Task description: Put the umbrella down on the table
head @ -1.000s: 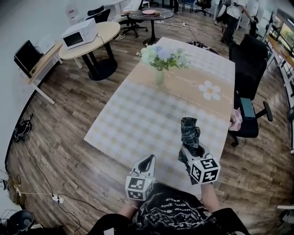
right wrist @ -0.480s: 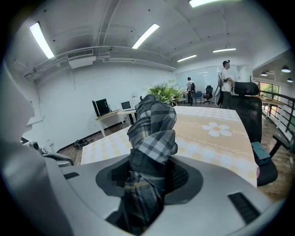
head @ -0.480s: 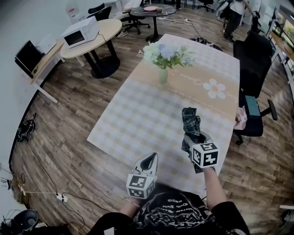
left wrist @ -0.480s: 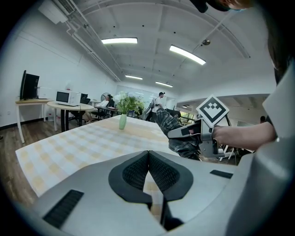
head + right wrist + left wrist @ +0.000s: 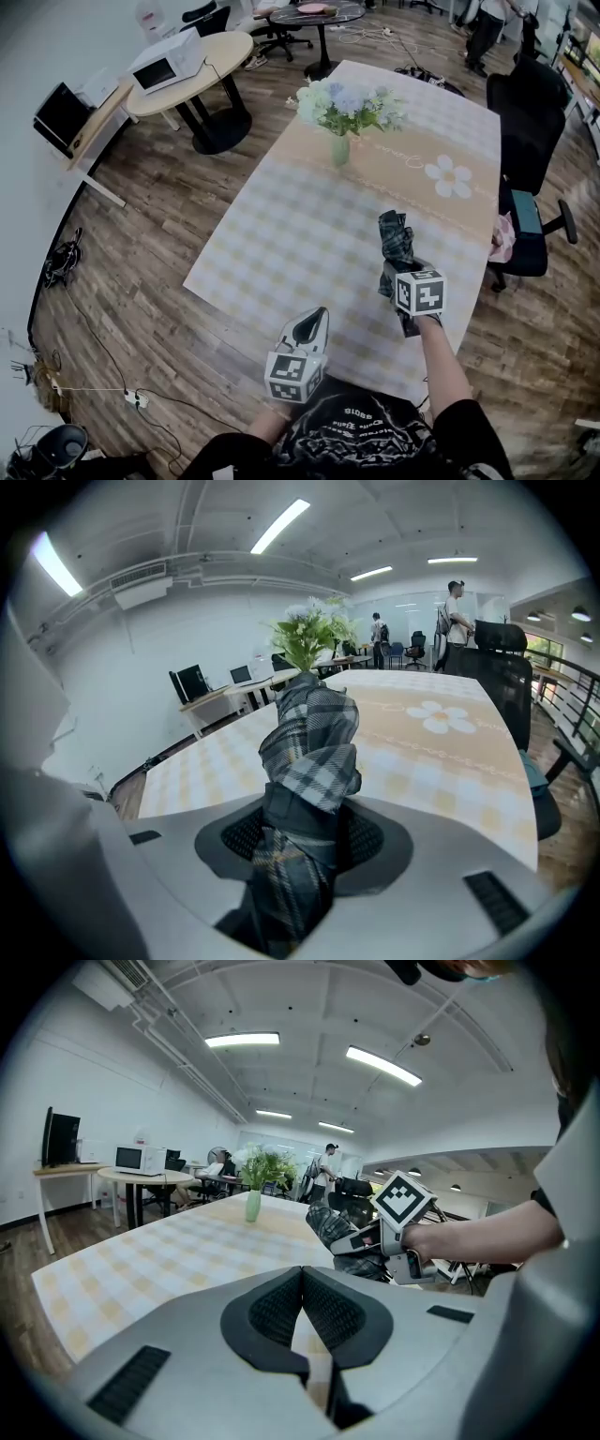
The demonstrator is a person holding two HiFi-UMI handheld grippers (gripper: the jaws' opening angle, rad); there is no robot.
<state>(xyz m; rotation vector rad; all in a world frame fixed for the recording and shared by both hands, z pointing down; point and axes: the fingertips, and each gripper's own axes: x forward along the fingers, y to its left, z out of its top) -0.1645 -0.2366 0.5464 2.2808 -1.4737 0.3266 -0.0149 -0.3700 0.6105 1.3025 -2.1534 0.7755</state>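
A folded umbrella [image 5: 396,240] in dark plaid cloth sticks out of my right gripper [image 5: 401,272], which is shut on it over the near right part of the long table [image 5: 309,234]. In the right gripper view the umbrella [image 5: 309,752] fills the space between the two black pads, its tip pointing out over the checked cloth. From the left gripper view the umbrella [image 5: 339,1232] and the right gripper [image 5: 370,1239] hang above the table at the right. My left gripper [image 5: 316,325] hovers by the table's near edge, its pads [image 5: 302,1309] touching at the tip with nothing between them.
A vase of flowers [image 5: 342,117] stands at the table's middle, beyond the umbrella. A black office chair [image 5: 527,178] sits at the table's right side. To the left, a round table carries a microwave [image 5: 166,62]. People stand at the far end of the room.
My right gripper has carried the umbrella forward over the table and lower towards the cloth. The left gripper has edged a little forward to the table's near edge.
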